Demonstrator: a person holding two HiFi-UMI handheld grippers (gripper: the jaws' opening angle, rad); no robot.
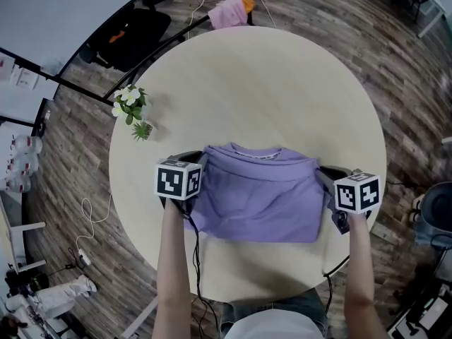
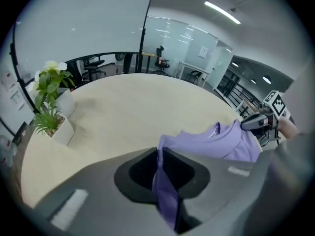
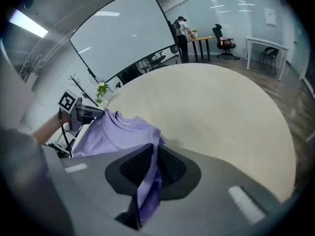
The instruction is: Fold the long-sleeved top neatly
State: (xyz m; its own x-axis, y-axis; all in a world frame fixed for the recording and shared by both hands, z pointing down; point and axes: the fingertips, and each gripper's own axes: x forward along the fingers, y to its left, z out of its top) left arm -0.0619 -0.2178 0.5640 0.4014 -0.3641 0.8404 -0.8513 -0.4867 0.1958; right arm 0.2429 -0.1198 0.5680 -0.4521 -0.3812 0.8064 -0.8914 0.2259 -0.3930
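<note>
On the round table (image 1: 282,83) lies a folded purple top (image 1: 258,196).

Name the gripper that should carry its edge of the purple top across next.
Right, narrowly. The left gripper and right gripper are both shut on opposite side edges of the purple top. The potted plant stands near the left one, so the right probably has freer room.
</note>
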